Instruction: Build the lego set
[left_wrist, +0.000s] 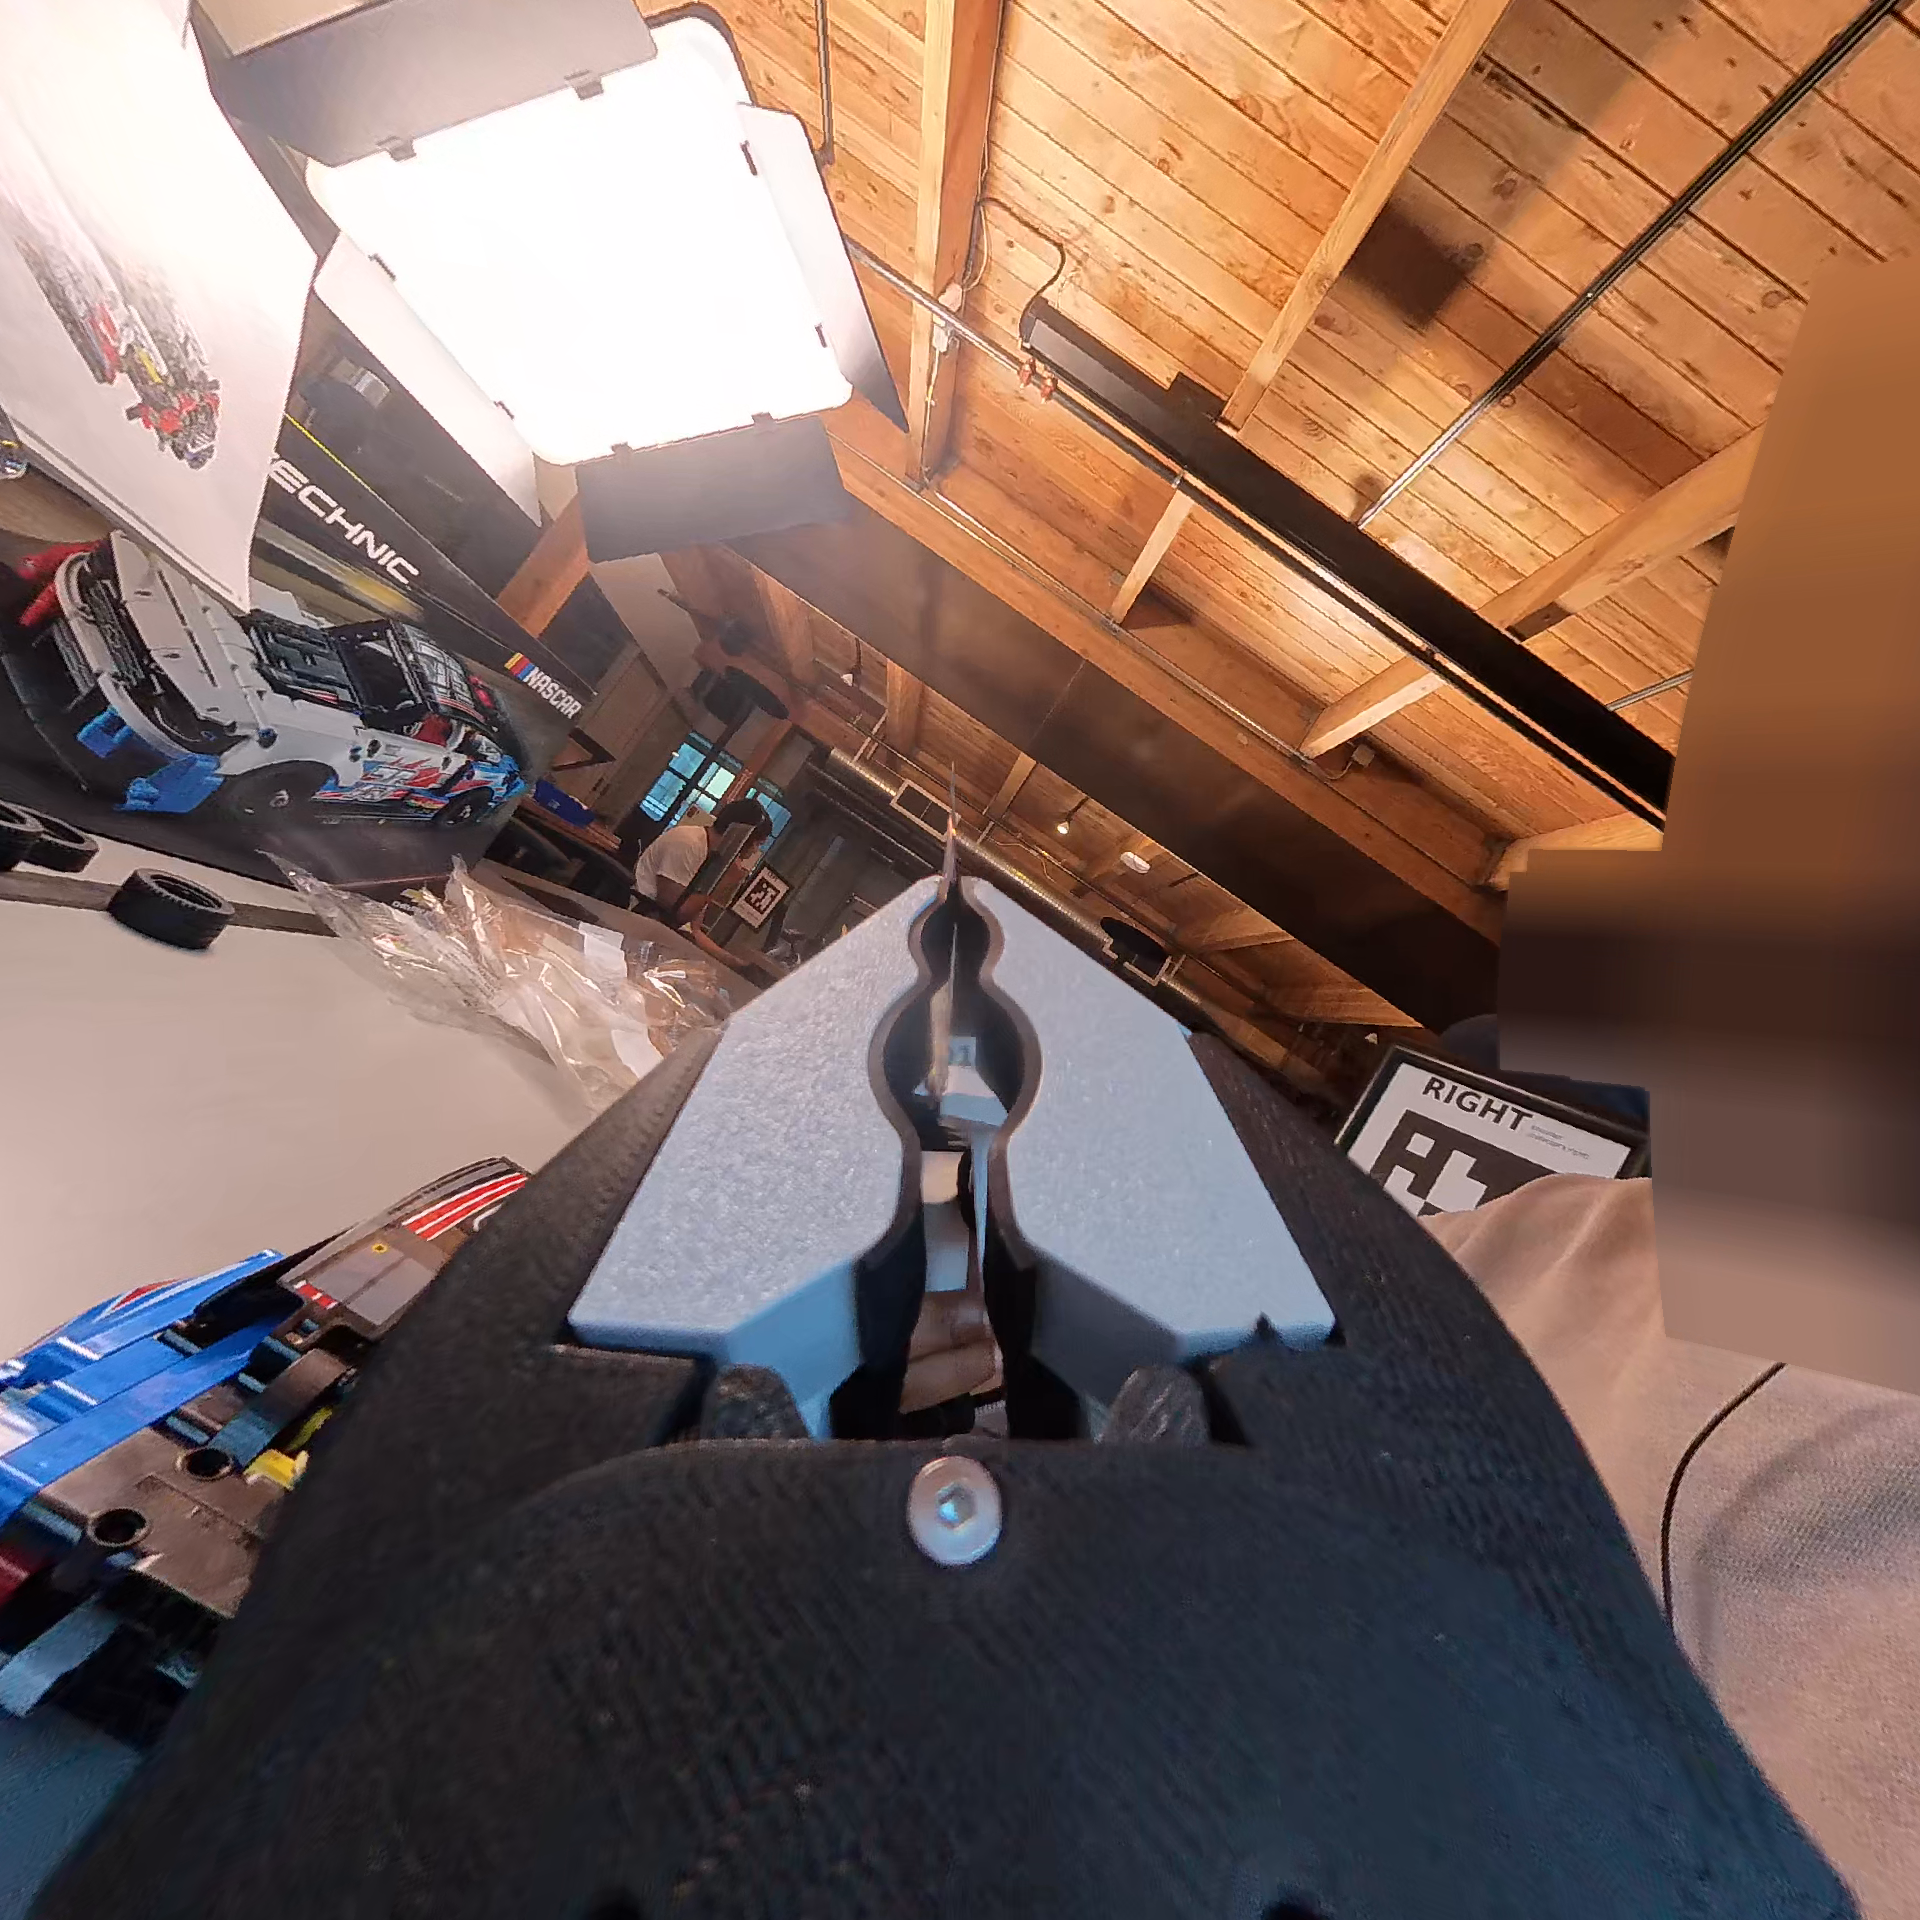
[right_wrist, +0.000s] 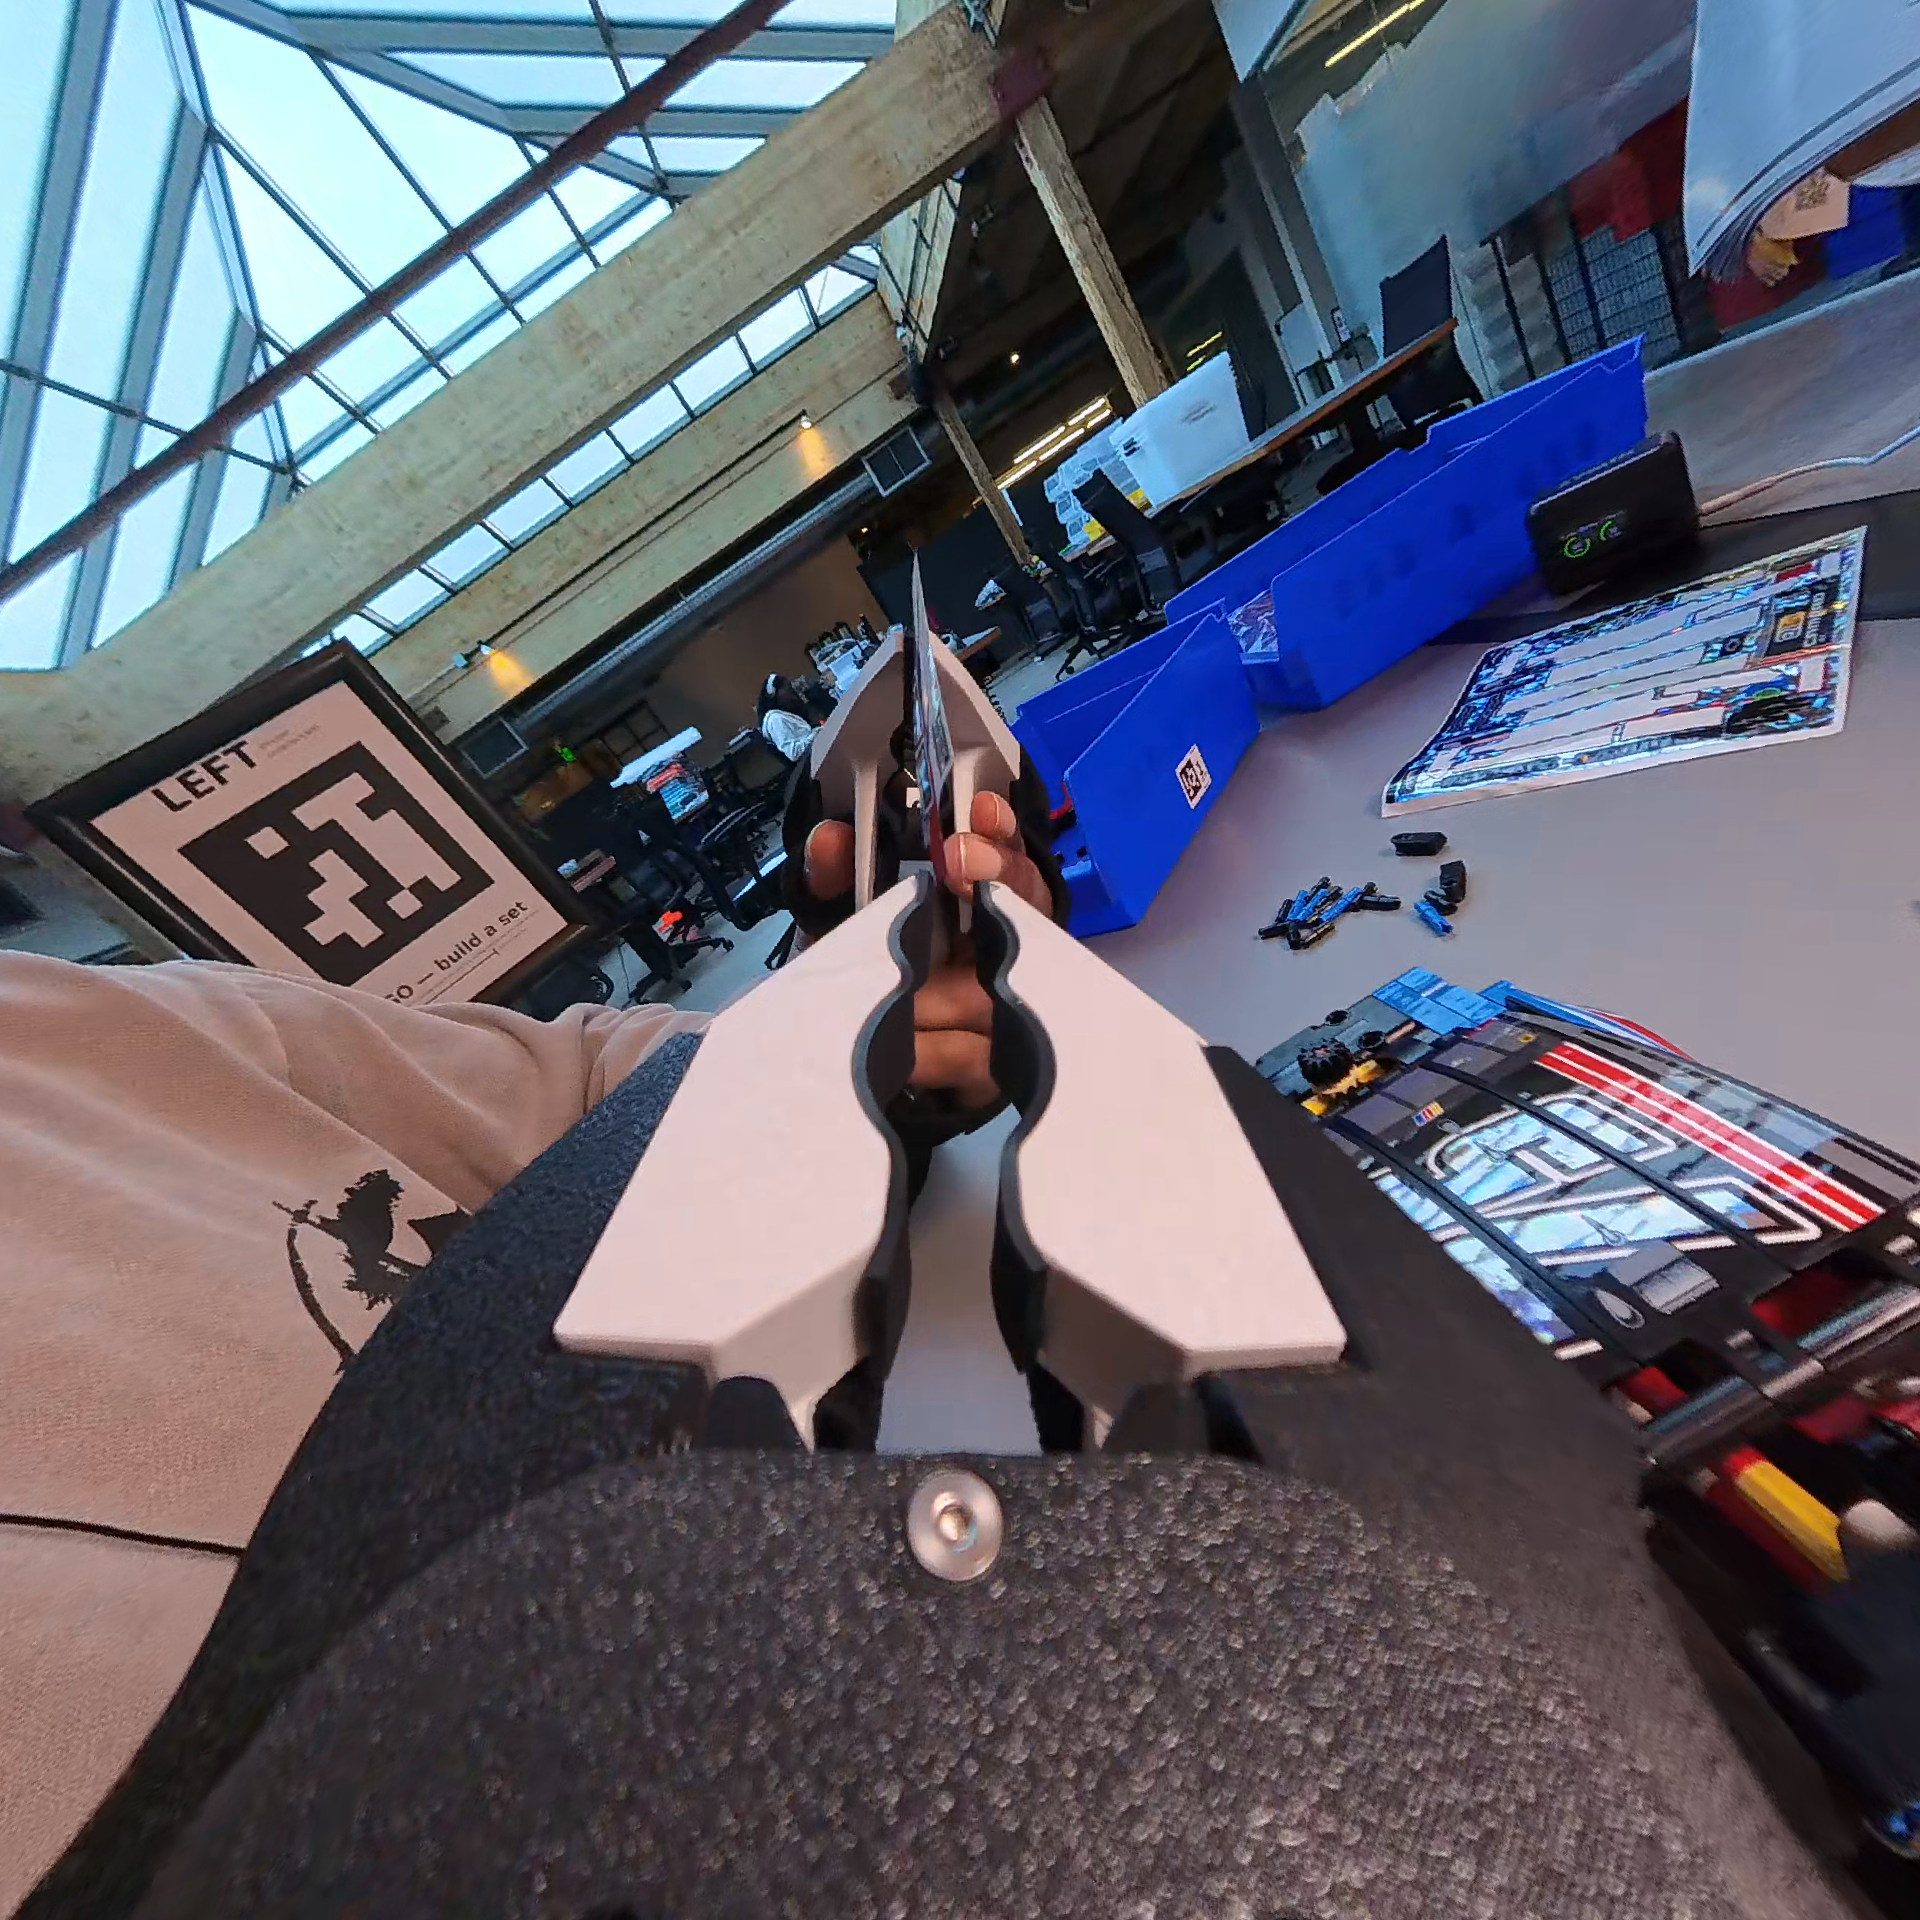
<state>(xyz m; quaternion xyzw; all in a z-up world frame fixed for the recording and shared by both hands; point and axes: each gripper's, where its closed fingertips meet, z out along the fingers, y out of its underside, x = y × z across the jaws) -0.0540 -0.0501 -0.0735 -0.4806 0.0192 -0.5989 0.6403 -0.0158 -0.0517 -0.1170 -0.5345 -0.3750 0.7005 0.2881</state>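
My left gripper (left_wrist: 951, 883) is raised off the table and shut on a thin sticker (left_wrist: 950, 831), seen edge-on and sticking out past its tips. In the right wrist view the left gripper (right_wrist: 906, 639) shows farther off, with the sticker (right_wrist: 928, 717) running down through it. My right gripper (right_wrist: 951, 891) faces it, its jaws a narrow gap apart, with the sticker's lower end between its tips. The partly built Lego car (right_wrist: 1610, 1174), black with red stripes and blue panels, lies on the grey table (right_wrist: 1558, 935). It also shows in the left wrist view (left_wrist: 156, 1403).
A sticker sheet (right_wrist: 1642, 686), blue bins (right_wrist: 1351, 623), a small black device (right_wrist: 1610, 520) and loose black and blue pins (right_wrist: 1340, 909) lie beyond the car. The set's box (left_wrist: 260, 707), black tyres (left_wrist: 171, 906), empty plastic bags (left_wrist: 520, 966) and an instruction booklet (left_wrist: 125, 260) are on the left. My right fingertips sit around 6 cm from my left ones.
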